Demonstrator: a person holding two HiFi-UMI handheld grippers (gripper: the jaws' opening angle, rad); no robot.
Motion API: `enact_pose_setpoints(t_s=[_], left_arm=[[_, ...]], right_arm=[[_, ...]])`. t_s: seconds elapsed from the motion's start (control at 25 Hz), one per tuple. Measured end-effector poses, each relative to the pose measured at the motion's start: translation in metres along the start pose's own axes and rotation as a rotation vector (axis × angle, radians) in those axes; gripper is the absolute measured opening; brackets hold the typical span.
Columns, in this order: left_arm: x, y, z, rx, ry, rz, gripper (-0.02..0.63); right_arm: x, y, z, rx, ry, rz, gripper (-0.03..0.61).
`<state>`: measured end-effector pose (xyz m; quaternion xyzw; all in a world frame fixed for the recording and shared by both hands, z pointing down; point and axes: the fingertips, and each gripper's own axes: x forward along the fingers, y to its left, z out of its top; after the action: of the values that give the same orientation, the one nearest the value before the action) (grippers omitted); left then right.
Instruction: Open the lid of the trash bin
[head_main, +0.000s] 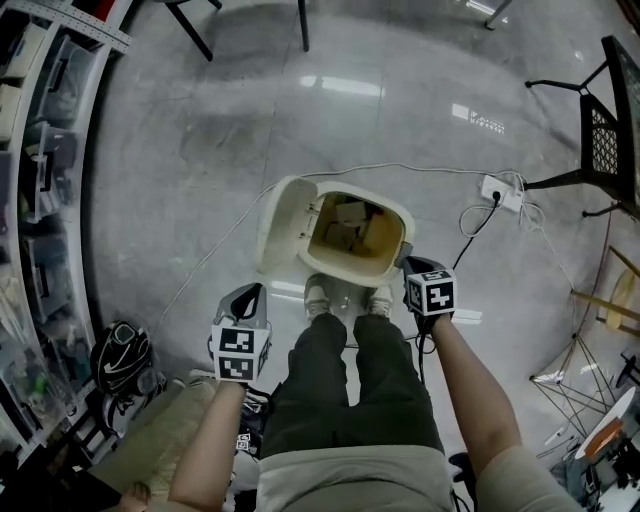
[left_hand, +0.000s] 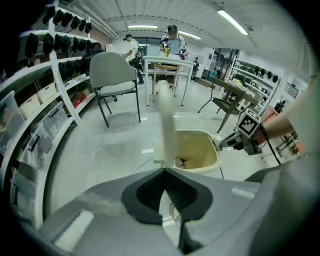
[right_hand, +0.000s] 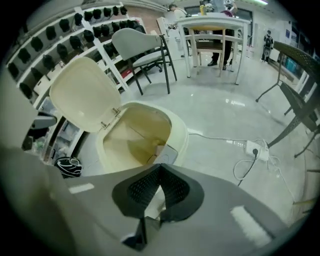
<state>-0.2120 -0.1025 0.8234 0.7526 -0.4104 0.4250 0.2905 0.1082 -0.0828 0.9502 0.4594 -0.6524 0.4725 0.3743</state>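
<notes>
Standing open: the bin's lid is up, both claws shut and empty

The cream trash bin (head_main: 395, 262) sits on the grey floor (head_main: 200, 130) just beyond the person's pale shoes (head_main: 320, 296). Its lid (head_main: 285, 225) is swung up on the left side and stands nearly upright, its inner face turned to the opening. Pale scraps (head_main: 350, 222) lie inside.

The right gripper (head_main: 413, 265) is at the near right corner of the rim, just beside it; whether it touches cannot be told. In the right gripper view its jaws meet at the tips with nothing between them, and they point at the bin (right_hand: 176, 134) and the raised lid (right_hand: 82, 95).

The left gripper (head_main: 252, 296) hangs near the bin's near left side, apart from it. Its jaws are likewise closed tip to tip on nothing, with the lid (left_hand: 166, 117) edge-on straight ahead.

Farther out, a white cable (head_main: 400, 170) runs across the floor behind the bin to a power strip (head_main: 500, 192) on the right. A black chair (head_main: 600, 130) stands at the far right and storage shelves (head_main: 40, 150) line the left. A grey chair (right_hand: 142, 47) and a white table (right_hand: 215, 22) stand well beyond the bin.
</notes>
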Motion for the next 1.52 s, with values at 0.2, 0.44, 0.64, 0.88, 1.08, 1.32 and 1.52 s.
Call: enact_pose_setpoints(t_s=[0.2, 0.44, 0.64, 0.88, 1.08, 1.32, 1.52], left_arm=[[-0.036, 0.005, 0.019, -0.014, -0.030, 0.020, 0.003], [-0.101, 0.001, 0.066, -0.022, -0.102, 0.035, 0.003], [-0.166, -0.005, 0.128, -0.015, -0.207, 0.029, 0.003], [-0.244, -0.013, 0.200, 0.053, -0.359, 0.061, 0.003], [-0.311, -0.033, 0.243, 0.083, -0.494, 0.057, 0.003], [-0.389, -0.042, 0.281, 0.205, -0.613, 0.126, 0.002], [-0.444, -0.051, 0.311, 0.291, -0.713, 0.176, 0.003]], right_arm=[[-0.042, 0.022, 0.034, -0.006, -0.059, 0.013, 0.005], [-0.148, 0.058, 0.086, -0.074, -0.186, 0.055, 0.003], [-0.249, 0.099, 0.137, -0.125, -0.335, 0.095, 0.003], [-0.363, 0.137, 0.180, -0.194, -0.512, 0.107, 0.003], [-0.443, 0.163, 0.201, -0.253, -0.626, 0.097, 0.003], [-0.533, 0.195, 0.222, -0.298, -0.785, 0.063, 0.003], [-0.598, 0.216, 0.225, -0.340, -0.897, 0.062, 0.003]])
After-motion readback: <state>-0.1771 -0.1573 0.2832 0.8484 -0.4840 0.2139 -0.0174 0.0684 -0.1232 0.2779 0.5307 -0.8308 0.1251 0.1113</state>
